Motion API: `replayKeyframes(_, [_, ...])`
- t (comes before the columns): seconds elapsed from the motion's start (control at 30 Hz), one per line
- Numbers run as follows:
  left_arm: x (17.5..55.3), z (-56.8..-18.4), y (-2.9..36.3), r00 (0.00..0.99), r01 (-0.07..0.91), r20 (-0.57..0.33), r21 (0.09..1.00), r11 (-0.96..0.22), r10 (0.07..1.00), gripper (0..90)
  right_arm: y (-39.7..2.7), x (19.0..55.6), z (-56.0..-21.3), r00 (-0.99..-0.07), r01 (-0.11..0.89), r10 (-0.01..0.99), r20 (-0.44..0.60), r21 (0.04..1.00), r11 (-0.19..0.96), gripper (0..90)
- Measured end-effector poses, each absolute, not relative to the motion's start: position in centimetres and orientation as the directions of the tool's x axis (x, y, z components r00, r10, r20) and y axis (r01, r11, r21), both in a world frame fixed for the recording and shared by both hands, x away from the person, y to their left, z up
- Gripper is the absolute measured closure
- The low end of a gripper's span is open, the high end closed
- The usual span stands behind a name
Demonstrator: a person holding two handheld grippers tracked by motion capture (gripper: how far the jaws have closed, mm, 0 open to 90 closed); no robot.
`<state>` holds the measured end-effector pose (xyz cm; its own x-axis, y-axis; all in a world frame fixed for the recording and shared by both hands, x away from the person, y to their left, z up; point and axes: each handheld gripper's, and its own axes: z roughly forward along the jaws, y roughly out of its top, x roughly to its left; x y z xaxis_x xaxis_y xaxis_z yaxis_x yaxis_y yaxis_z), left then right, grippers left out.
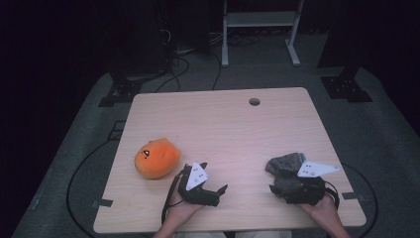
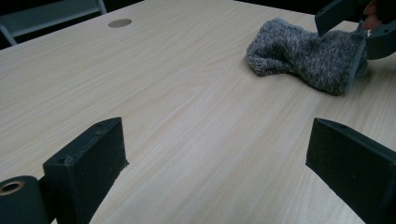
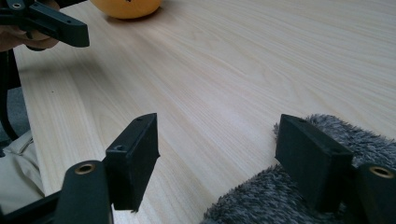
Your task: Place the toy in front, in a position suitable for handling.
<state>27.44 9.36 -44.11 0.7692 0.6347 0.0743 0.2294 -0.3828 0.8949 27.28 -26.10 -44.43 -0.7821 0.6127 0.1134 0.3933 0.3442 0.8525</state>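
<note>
I see bare wooden table (image 1: pixel 223 129) across the upper half of the high view. My right gripper (image 1: pixel 287 191), at lower right near the front edge, is spread wide over a fuzzy grey sock (image 1: pixel 286 164), one jaw resting on it. My left gripper (image 1: pixel 210 191), lower centre, gapes empty beside an orange plush toy (image 1: pixel 156 157).

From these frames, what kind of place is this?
Probably a lab recording station, not a home: one bare wooden table with a cable hole, dark surroundings, cables on grey floor, and handheld grippers beside a grey sock and orange plush.
</note>
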Motion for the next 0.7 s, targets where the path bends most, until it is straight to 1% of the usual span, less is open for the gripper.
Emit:
replayKeyframes(0.27, [27.9,-43.8,9.5,0.76,0.229,0.077,0.898,-0.377,0.645,3.9,-26.0,27.6,-44.6,-0.787,0.399,0.605,0.123,0.848,0.347,28.5])
replayKeyframes(0.43, [27.9,-43.0,10.1,0.749,0.206,0.096,0.907,-0.368,0.656,3.9,-25.8,27.8,-44.8,-0.788,0.402,0.604,0.118,0.842,0.36,28.6])
replayKeyframes(0.53, [27.8,-42.7,10.5,0.743,0.207,0.088,0.913,-0.353,0.663,3.4,-25.6,27.6,-44.5,-0.79,0.394,0.603,0.108,0.843,0.365,28.6])
replayKeyframes(0.63, [28.0,-41.9,11.6,0.739,0.224,0.044,0.925,-0.306,0.673,2.5,-25.4,27.2,-44.4,-0.792,0.383,0.602,0.096,0.846,0.37,28.6])
replayKeyframes(0.7, [28.2,-41.5,12.1,0.732,0.213,0.048,0.931,-0.295,0.68,2.1,-25.3,27.1,-44.4,-0.794,0.381,0.601,0.091,0.844,0.377,28.6])
